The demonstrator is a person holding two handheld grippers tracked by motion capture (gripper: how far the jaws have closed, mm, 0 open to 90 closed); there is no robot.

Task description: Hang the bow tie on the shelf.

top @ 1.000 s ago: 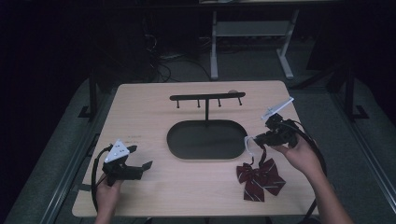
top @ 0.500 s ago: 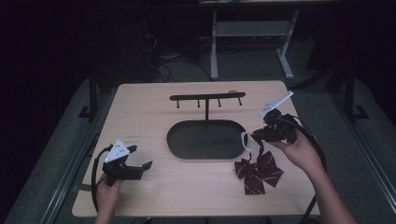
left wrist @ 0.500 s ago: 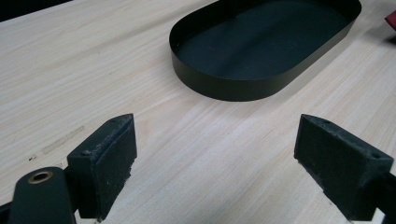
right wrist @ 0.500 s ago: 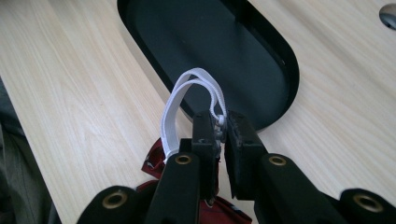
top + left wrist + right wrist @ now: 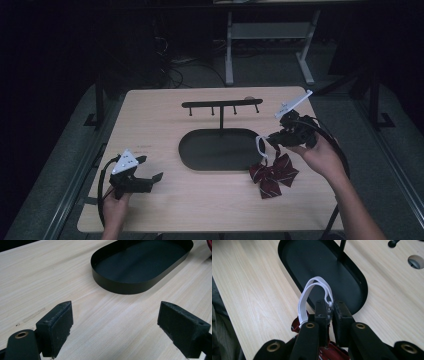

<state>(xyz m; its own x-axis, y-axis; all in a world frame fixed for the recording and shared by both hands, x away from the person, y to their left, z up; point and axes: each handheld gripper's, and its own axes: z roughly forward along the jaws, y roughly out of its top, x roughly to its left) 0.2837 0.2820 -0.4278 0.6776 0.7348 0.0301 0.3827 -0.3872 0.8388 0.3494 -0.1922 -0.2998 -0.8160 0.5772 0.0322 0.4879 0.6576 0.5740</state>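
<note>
A dark red bow tie with thin white stripes [image 5: 273,173] hangs and rests at the right of the wooden table [image 5: 165,115]. Its white elastic strap [image 5: 261,145] loops up toward the black oval tray. My right gripper [image 5: 272,140] is shut on that strap [image 5: 315,292], jaws pinched together just over the tray's near rim [image 5: 362,292]. The bow's red cloth [image 5: 332,351] shows below those jaws. My left gripper [image 5: 150,170] sits low at the table's front left, open, with nothing between its pads [image 5: 58,325].
The black oval tray [image 5: 200,162] carries a thin post with a hook bar [image 5: 221,104] across its top. The tray [image 5: 120,287] lies ahead of the left gripper. A round hole [image 5: 415,261] is cut in the tabletop beyond the tray.
My right hand has risen and shifted toward the tray, lifting the strap and drawing the bow tie up and along the table. The left gripper has stayed put.
</note>
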